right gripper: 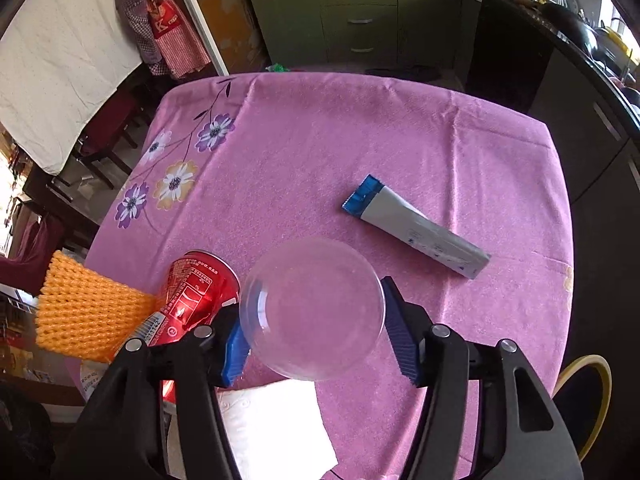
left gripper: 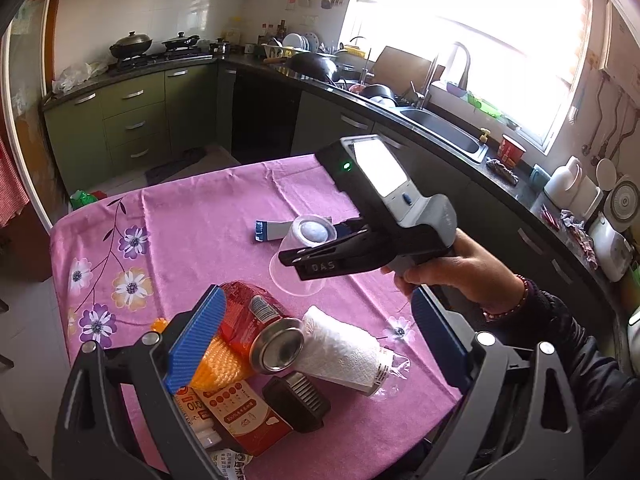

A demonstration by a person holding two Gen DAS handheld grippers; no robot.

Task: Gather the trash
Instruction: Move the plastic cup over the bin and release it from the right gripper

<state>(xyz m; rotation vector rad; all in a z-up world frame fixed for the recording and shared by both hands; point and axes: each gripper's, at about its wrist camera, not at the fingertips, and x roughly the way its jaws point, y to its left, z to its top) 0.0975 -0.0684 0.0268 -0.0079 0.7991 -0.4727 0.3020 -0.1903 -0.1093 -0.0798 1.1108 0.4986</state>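
A clear plastic cup (right gripper: pixel 314 312) is held between the blue pads of my right gripper (right gripper: pixel 316 332) above the pink tablecloth (right gripper: pixel 360 140); it also shows in the left wrist view (left gripper: pixel 298 260). My left gripper (left gripper: pixel 316 344) is open over a red soda can (left gripper: pixel 256 328), an orange foam net (left gripper: pixel 218 360) and a white paper towel in a clear wrapper (left gripper: pixel 344 350). A blue and white tube (right gripper: pixel 416 226) lies on the cloth to the far right of the cup. The can (right gripper: pixel 192 296) and net (right gripper: pixel 86 316) also show left of my right gripper.
A red carton (left gripper: pixel 240 416) and a dark ribbed block (left gripper: pixel 298 400) lie near the table's front edge. Green cabinets (left gripper: pixel 132 120), a stove with pots (left gripper: pixel 132 46) and a sink (left gripper: pixel 448 134) ring the table. A chair (right gripper: pixel 104 132) stands at the left.
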